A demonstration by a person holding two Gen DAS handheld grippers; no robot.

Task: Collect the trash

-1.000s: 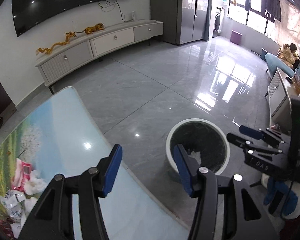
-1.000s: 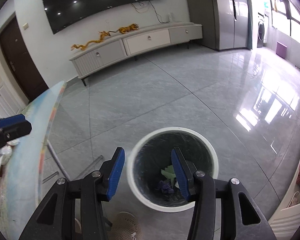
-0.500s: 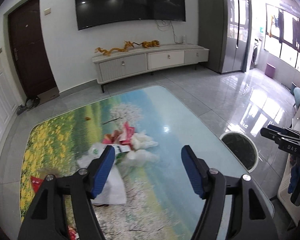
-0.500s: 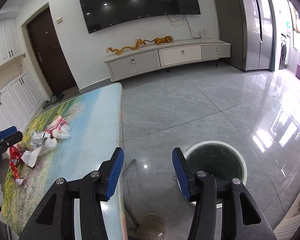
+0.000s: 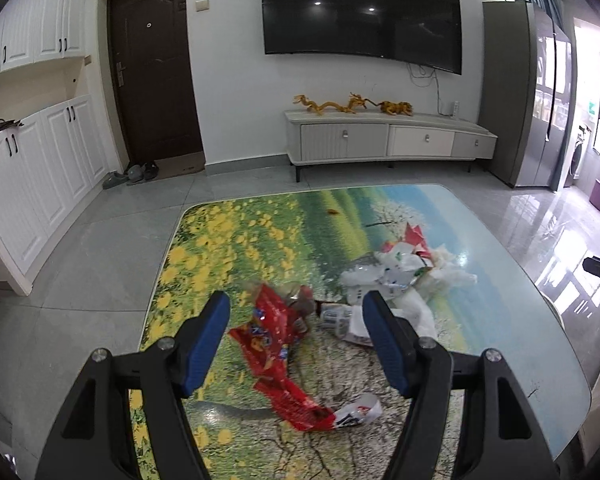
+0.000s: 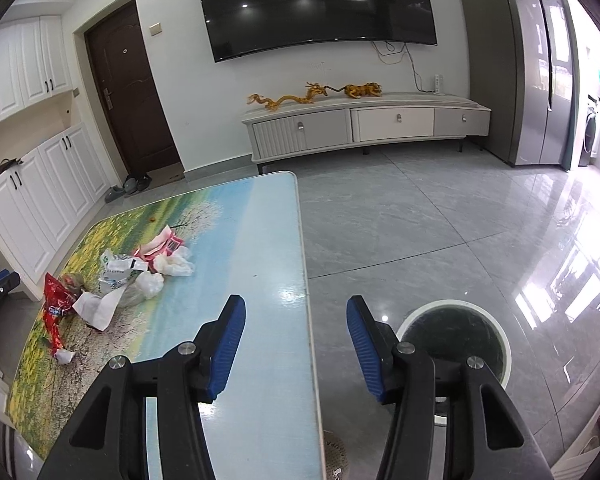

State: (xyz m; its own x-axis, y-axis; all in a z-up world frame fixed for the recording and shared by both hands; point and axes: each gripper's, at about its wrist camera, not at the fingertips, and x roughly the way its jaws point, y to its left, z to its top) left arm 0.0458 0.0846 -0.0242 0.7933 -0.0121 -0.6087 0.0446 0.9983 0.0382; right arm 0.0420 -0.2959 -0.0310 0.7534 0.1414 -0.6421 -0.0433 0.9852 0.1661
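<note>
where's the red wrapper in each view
Left wrist: red wrapper at lower centre, on the table, seen between the open jaws.
Right wrist: red wrapper at far left, near the table's left edge.
Shared landmark: the white bags beside it.

Left gripper hanging over the trash on the table

Jaws are apart with nothing in them, having just widened. Red wrapper sits mid-frame between the fingers, white bags and paper piled to its right on the flower-print table. TV up top.
</note>
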